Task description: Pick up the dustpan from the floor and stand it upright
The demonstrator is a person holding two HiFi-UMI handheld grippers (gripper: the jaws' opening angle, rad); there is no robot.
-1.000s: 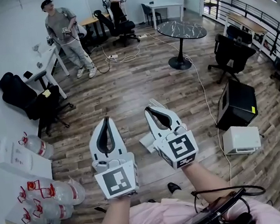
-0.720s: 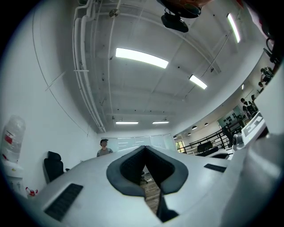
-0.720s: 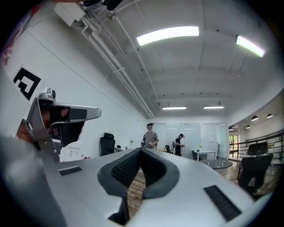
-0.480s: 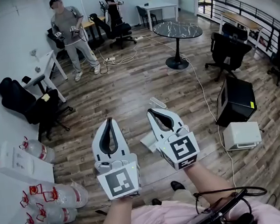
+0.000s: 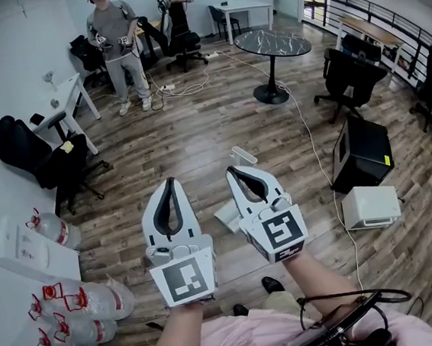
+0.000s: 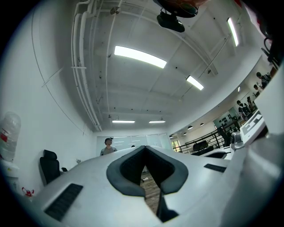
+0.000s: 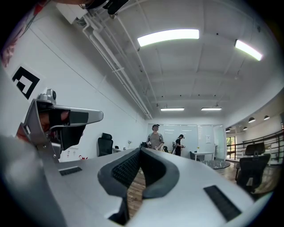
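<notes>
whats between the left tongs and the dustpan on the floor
Only bare wood floor, as the head view shows, between the left tongs and the white dustpan; the right tongs partly cover the dustpan.

A round black table point(image 5: 272, 43) stands mid-floor, a black office chair point(image 5: 355, 77) near it. Water bottles point(image 5: 84, 301) cluster by the left wall; a person point(image 5: 114, 29) stands far back.

Frame centre: left gripper point(image 5: 169, 182) and right gripper point(image 5: 232, 171) side by side, dustpan point(image 5: 225, 219) on the floor between and beyond them. Round table point(image 5: 275, 44) upper centre. Water jugs point(image 5: 76, 304) lower left. Black box point(image 5: 362, 157) at right, white box point(image 5: 371, 210) just below it.
</notes>
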